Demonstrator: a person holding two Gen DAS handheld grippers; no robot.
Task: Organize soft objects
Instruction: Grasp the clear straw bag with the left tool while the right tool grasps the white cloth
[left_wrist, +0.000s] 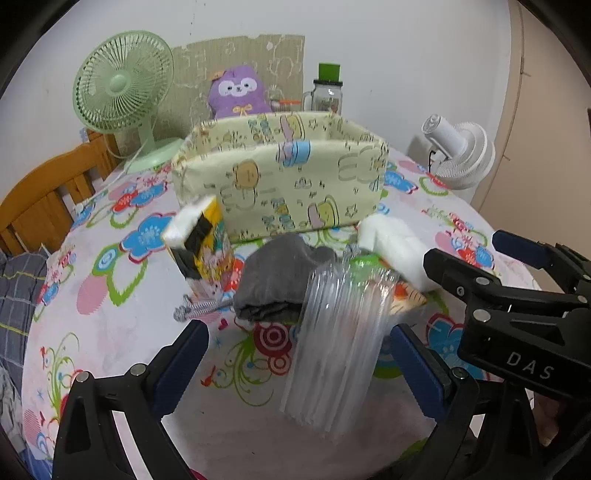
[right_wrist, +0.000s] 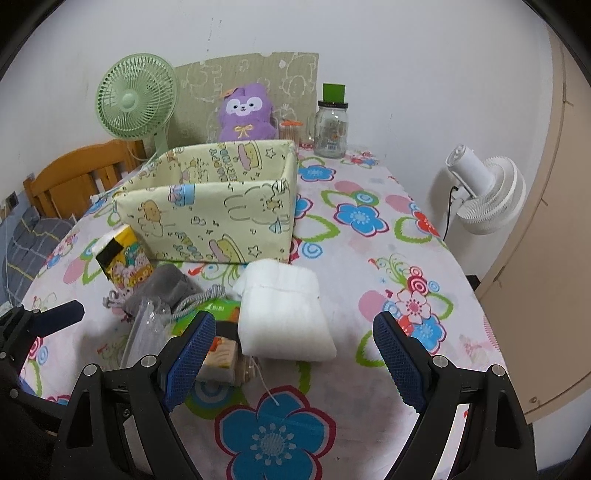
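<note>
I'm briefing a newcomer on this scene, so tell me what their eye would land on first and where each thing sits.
The pale yellow cartoon-print fabric box stands open in the middle of the flowered tablecloth, with a purple plush toy behind it against the wall and a green fan to its left. In front of the box lies a heap of soft things, notably a white foam pad and a grey pouch, with both grippers' blue pads open near them.

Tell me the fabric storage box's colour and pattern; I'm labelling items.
The fabric storage box is pale yellow with pastel cartoon animals and stars, clearest in the right wrist view.
</note>
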